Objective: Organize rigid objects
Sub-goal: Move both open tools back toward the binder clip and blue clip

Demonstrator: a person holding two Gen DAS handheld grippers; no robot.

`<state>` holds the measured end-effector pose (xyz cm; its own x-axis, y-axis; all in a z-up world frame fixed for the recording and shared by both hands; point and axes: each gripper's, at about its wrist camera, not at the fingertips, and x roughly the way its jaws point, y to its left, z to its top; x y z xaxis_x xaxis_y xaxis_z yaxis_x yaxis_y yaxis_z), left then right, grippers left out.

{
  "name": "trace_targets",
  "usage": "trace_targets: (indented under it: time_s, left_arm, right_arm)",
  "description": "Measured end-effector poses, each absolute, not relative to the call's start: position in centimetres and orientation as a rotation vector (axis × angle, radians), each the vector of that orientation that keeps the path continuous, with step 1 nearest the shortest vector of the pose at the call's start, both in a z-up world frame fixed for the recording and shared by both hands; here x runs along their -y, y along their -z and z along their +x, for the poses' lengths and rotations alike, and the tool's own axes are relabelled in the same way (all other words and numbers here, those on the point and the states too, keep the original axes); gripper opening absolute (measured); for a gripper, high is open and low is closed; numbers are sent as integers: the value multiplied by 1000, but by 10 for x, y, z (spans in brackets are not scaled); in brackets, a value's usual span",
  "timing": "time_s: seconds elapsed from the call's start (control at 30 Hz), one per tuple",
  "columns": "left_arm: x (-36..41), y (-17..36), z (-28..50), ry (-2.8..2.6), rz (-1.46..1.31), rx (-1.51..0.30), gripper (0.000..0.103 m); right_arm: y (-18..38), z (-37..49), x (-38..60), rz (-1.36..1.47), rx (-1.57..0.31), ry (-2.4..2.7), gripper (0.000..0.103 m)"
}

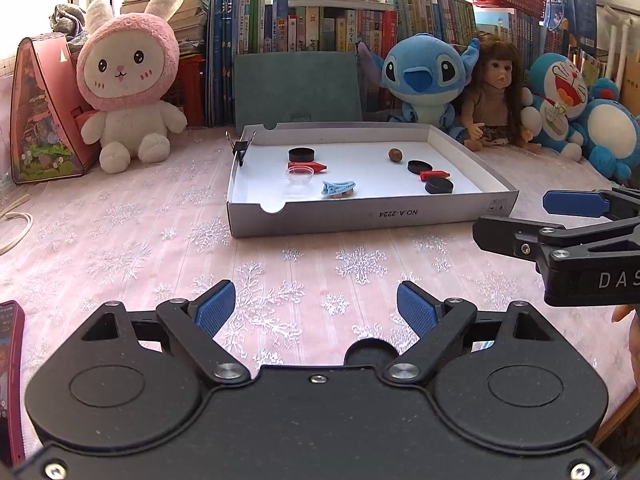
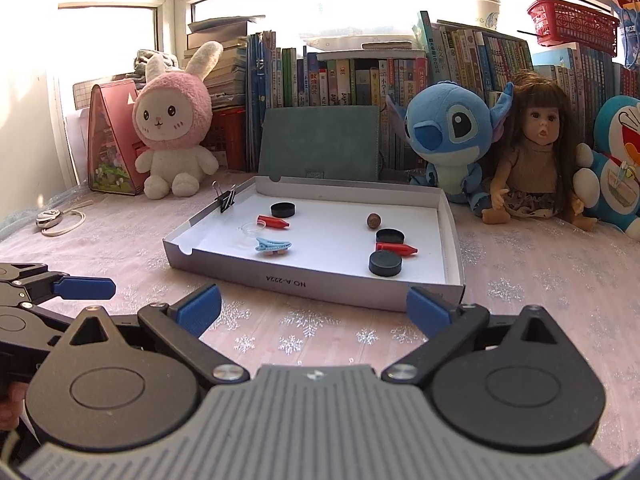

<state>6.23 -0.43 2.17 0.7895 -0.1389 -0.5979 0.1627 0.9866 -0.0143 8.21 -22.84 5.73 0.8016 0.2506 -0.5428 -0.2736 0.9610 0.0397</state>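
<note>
Looking through my left wrist view, my left claw point(image 1: 316, 312) gapes empty over the table point(image 1: 120, 248), the tray point(image 1: 372, 222) ahead holding a red crayon point(image 1: 307, 167) lying crosswise, tip rightward; through the right, my right claw point(image 2: 314, 310) likewise spreads empty.

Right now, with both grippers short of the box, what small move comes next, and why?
Probably ease the right gripper forward over the shallow white cardboard box toward the nearest black round cap: its jaws stand open and empty, and that cap lies closest to the front wall.
</note>
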Motion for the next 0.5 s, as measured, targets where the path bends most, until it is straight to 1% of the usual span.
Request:
trace_targets:
  time_s: [0.27,0.5]
  left_arm:
    - [-17,-22,30,170,15,-639,87]
    - [-15,-21,9,212,-4,-646,87]
  right_arm:
    - [-50,50,236,-72,-589,-279,103]
    - [-47,34,241,-106,-597,-272,103]
